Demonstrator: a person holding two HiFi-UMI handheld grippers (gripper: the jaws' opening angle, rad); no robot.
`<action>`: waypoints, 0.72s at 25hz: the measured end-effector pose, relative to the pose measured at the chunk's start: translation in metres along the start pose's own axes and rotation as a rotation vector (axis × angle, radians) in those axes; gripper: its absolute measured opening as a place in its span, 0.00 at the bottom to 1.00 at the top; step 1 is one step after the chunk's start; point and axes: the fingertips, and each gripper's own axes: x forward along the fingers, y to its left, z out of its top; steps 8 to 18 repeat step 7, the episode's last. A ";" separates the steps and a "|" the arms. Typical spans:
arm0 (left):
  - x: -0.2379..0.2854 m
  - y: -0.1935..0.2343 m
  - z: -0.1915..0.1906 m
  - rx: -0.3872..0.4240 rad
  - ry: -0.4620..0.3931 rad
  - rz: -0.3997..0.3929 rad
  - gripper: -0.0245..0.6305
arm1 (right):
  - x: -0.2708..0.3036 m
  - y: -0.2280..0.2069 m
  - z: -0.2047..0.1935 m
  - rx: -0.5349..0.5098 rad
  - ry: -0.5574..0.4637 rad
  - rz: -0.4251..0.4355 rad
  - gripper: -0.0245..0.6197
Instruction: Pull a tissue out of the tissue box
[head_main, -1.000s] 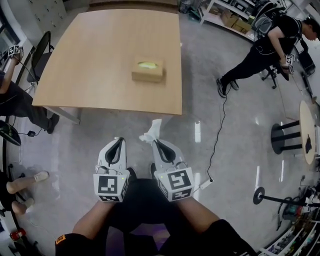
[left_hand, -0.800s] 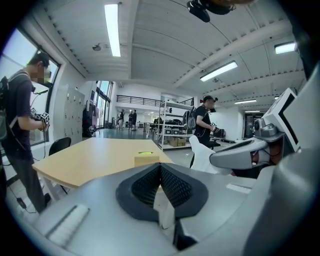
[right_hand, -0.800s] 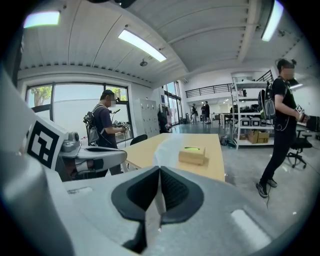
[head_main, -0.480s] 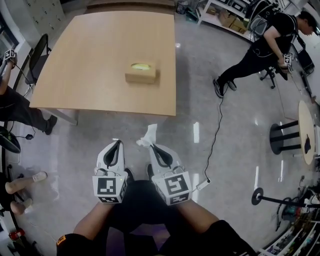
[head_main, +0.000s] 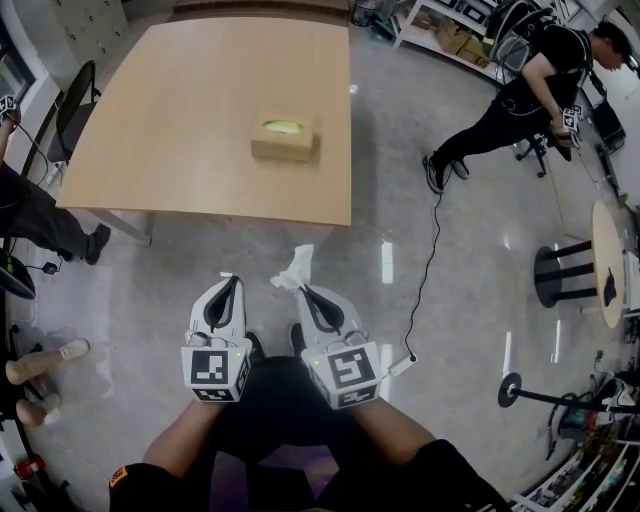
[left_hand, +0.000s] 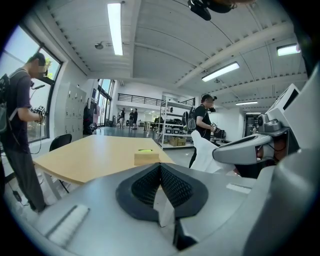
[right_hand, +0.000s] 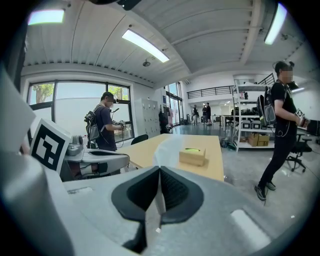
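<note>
Right claw (head_main: 302, 291) clamps tissue (head_main: 297, 268); pinched end hidden between jaws.

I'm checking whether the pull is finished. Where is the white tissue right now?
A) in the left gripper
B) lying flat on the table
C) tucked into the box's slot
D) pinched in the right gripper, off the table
D: the tissue sticks up from the closed jaws of the right gripper, held over the floor short of the table, where the tissue box sits.
</note>
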 end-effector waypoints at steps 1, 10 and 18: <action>0.000 0.000 0.000 -0.001 0.001 -0.002 0.06 | -0.001 0.000 0.000 -0.001 -0.001 -0.003 0.03; -0.002 0.001 0.001 0.002 0.002 -0.014 0.06 | -0.002 0.005 0.005 0.001 -0.010 -0.007 0.03; -0.002 0.001 0.001 0.002 0.002 -0.014 0.06 | -0.002 0.005 0.005 0.001 -0.010 -0.007 0.03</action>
